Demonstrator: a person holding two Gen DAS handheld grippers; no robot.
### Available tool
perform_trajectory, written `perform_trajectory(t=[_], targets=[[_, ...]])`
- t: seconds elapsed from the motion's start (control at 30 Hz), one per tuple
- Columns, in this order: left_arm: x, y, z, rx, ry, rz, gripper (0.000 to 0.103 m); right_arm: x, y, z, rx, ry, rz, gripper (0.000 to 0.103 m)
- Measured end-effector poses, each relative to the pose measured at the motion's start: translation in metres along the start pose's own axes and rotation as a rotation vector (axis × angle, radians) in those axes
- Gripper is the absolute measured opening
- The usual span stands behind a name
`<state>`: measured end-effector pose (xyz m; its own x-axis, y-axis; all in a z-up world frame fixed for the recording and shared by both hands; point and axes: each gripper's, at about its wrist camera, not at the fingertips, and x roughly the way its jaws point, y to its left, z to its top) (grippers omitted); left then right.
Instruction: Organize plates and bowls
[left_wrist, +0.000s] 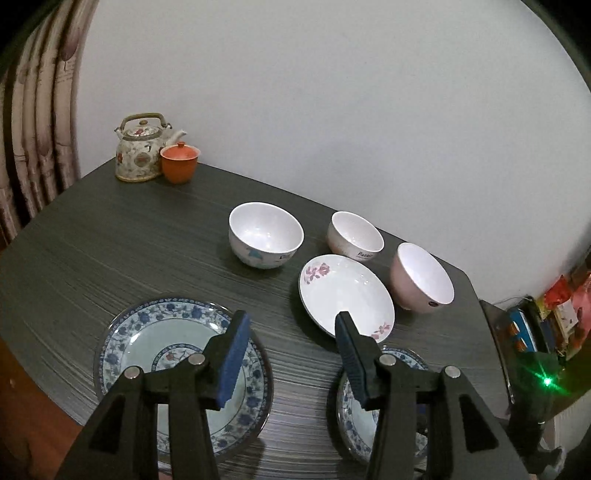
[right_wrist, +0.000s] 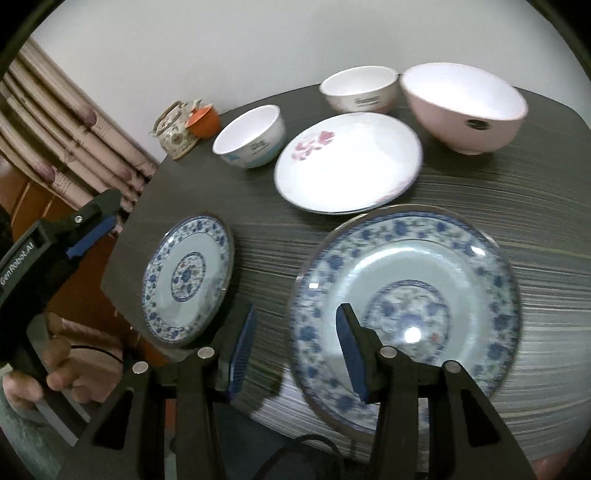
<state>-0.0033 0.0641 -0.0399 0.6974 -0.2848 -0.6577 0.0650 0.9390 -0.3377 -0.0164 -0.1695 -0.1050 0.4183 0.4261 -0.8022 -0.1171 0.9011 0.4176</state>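
At the table near edge, blue plate overhanging, right gripper empty

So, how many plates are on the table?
3. One blue-patterned plate lies near the left edge, another blue-patterned plate lies nearest the camera, and the white floral plate lies behind it, before the bowls. None seems hidden.

Both tools share one build. The left gripper has matte black angular arms with triangular cut-outs, round silver pins at the pivots and two fingers faced with ribbed blue pads. The right gripper matches it: black arms, silver pins, blue ribbed pads. In the right wrist view the left tool's black body carries white lettering, a small screw and a thin black cable, gripped by a hand.
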Motion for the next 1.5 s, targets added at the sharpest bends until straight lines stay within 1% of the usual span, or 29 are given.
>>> perform_trajectory(t=[0.07,0.17,0.27,0.33,0.37,0.4,0.53,0.57,0.67,0.77,0.97,1.07,1.17,1.33,1.5], targets=[[0.002,-0.003,0.001,-0.002,0.01,0.01,0.049,-0.005,-0.01,-0.002,0.013,-0.007,-0.017,0.043],[0.004,-0.004,0.001,-0.024,0.02,-0.012,0.049,-0.013,-0.027,-0.004,0.042,-0.014,-0.035,0.043],[0.013,-0.008,-0.002,-0.034,0.07,-0.024,0.049,-0.022,-0.041,-0.007,0.058,-0.022,-0.051,0.043],[0.021,-0.01,-0.006,-0.05,0.116,-0.028,0.049,-0.028,-0.053,-0.007,0.068,-0.026,-0.066,0.043],[0.027,-0.013,-0.009,-0.048,0.152,-0.022,0.049,-0.031,-0.056,-0.008,0.07,-0.026,-0.068,0.043],[0.03,-0.015,-0.012,-0.045,0.168,-0.023,0.049,-0.034,-0.063,-0.008,0.075,-0.027,-0.072,0.043],[0.046,-0.024,-0.023,-0.052,0.264,-0.096,0.049,-0.04,-0.083,-0.012,0.088,-0.017,-0.079,0.043],[0.05,-0.026,-0.025,-0.061,0.285,-0.127,0.049,-0.041,-0.09,-0.013,0.099,-0.007,-0.075,0.044],[0.061,-0.029,-0.031,-0.095,0.349,-0.186,0.049,-0.042,-0.104,-0.016,0.131,0.006,-0.051,0.045],[0.072,-0.031,-0.036,-0.119,0.399,-0.229,0.049,-0.04,-0.119,-0.019,0.164,0.029,-0.018,0.045],[0.093,-0.03,-0.043,-0.179,0.489,-0.282,0.049,-0.034,-0.148,-0.021,0.26,0.063,0.064,0.045],[0.104,-0.031,-0.05,-0.191,0.525,-0.282,0.049,-0.028,-0.163,-0.024,0.314,0.094,0.109,0.045],[0.112,-0.032,-0.055,-0.208,0.553,-0.293,0.049,-0.025,-0.171,-0.026,0.338,0.103,0.116,0.044],[0.118,-0.032,-0.056,-0.209,0.573,-0.301,0.049,-0.02,-0.184,-0.025,0.367,0.106,0.155,0.036],[0.124,-0.026,-0.059,-0.238,0.604,-0.282,0.047,-0.015,-0.186,-0.02,0.364,0.107,0.166,0.033]])
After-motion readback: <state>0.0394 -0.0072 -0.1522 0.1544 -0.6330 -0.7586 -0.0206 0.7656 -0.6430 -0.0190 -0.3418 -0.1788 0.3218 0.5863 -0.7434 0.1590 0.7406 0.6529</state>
